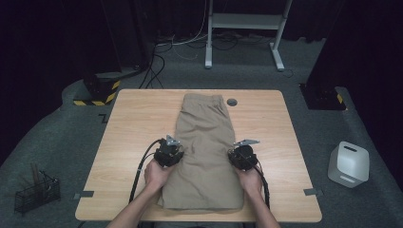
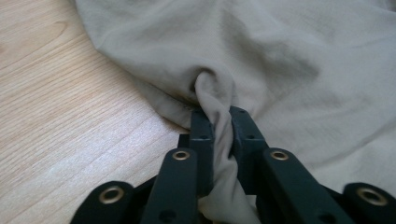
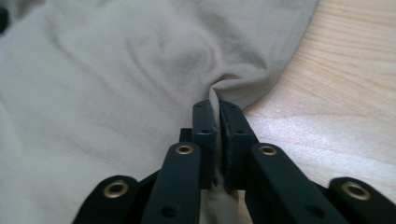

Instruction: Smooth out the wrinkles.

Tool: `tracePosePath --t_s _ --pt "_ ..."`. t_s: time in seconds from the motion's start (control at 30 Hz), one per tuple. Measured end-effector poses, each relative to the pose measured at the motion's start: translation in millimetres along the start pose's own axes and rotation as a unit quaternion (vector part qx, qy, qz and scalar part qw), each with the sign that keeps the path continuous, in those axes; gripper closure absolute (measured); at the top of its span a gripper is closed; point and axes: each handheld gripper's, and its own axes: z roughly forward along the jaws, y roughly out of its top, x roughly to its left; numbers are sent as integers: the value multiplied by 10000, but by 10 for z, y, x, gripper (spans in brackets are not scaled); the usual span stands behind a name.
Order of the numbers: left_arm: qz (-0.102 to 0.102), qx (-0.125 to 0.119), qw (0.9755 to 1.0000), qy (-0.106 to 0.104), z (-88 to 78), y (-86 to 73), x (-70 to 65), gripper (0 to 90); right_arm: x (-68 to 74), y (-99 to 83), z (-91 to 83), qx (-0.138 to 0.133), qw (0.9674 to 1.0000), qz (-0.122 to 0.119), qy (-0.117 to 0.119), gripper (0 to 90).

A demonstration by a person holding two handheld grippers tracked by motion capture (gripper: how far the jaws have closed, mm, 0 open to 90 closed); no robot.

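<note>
Pinching khaki shorts (image 1: 205,142) edges, left claw (image 2: 215,116), right claw (image 3: 218,112)

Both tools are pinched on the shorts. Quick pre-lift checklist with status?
1. Left tool has cloth between its jaws: ok, a fold of the khaki shorts is bunched between them at the left edge.
2. Right tool has cloth: ok, jaws nearly together with a thin fold at the right edge.
3. Grips level with each other: ok, in the high view both sit about mid-length of the shorts.
4. All layers caught in each pinch: cannot tell.
5. Shorts lie flat on the wooden table: ok, only small wrinkles near the pinches.
6. Fold path free: ok, the round grey disc lies off the cloth by the waistband.
</note>
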Motion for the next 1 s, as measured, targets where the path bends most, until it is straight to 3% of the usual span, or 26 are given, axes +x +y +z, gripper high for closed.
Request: tracePosePath --t_s 0.07,0.13,0.23,0.4,0.63,1.0 --pt "72 -7 10000 -19 8 8 -6 827 -45 -22 -1 -67 9998 108 161 872" --pt "1 -70 10000 -60 8 -10 9 835 -73 -11 1 -36 9997 62 247 876" --pt "-172 -121 9996 -165 8 -25 35 844 -53 -19 1 -79 9997 -122 188 882" --pt "-276 -3 9988 -406 7 12 74 849 -65 0 -14 -45 9996 -183 194 885" --pt "-508 -182 9958 -736 -43 -28 103 851 -54 -22 -102 -182 9994 -204 214 885" --pt "-630 -483 9931 -865 -290 22 195 851 -47 -6 -256 -440 9978 -429 245 885"
